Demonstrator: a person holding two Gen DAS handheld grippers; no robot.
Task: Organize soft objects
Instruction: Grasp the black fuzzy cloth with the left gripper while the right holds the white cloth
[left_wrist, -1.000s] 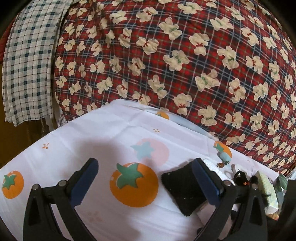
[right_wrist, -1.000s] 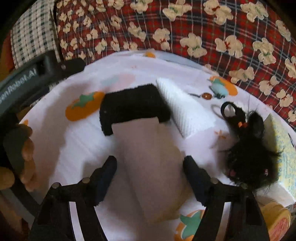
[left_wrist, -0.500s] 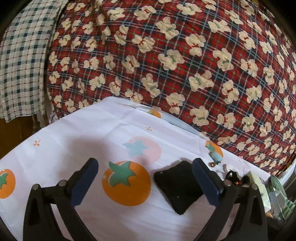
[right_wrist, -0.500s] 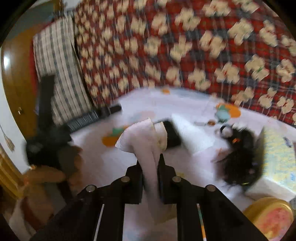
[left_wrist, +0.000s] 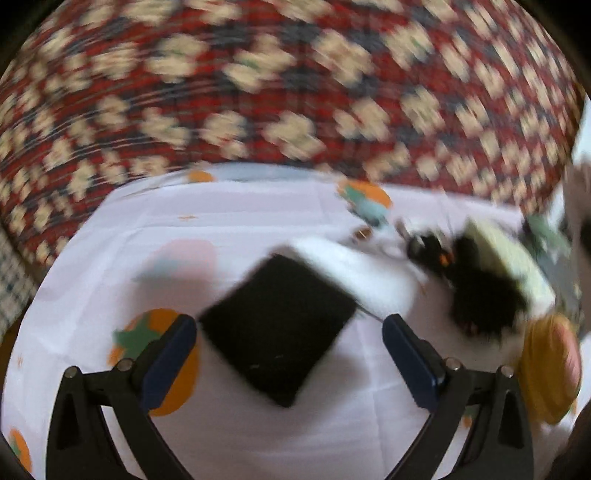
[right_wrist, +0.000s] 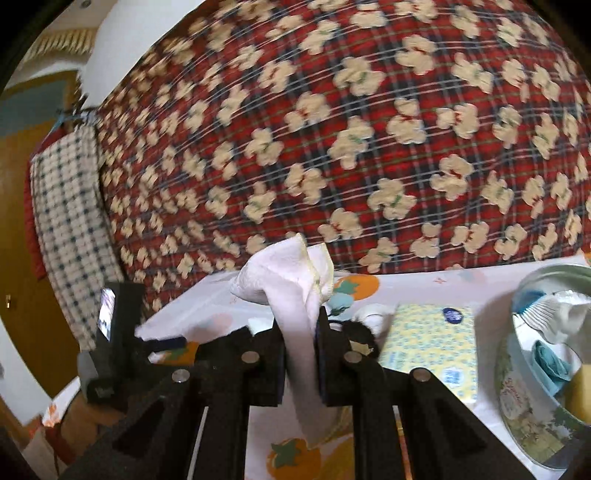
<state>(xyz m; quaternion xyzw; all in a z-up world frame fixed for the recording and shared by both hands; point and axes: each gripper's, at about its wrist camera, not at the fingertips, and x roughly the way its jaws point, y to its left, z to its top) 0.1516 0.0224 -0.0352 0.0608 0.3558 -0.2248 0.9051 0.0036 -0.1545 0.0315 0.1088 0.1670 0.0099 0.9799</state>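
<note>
The right claw (right_wrist: 301, 354) gripped a pale pink folded cloth (right_wrist: 295, 291) — lifted, likely bound for the round tin (right_wrist: 517, 406) at right; the left claw (left_wrist: 288, 350) gaped wide over a black square cloth (left_wrist: 277, 328).

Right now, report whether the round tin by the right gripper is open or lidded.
Open. The round tin shows no lid; the right wrist view looks straight into it, with white and blue soft items inside.

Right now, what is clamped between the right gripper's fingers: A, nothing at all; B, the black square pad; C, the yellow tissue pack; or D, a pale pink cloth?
D: in the right wrist view the right gripper is shut on the pale pink cloth, whose bunched end sticks up above the closed fingers, while the black square pad lies flat on the tablecloth.
</note>
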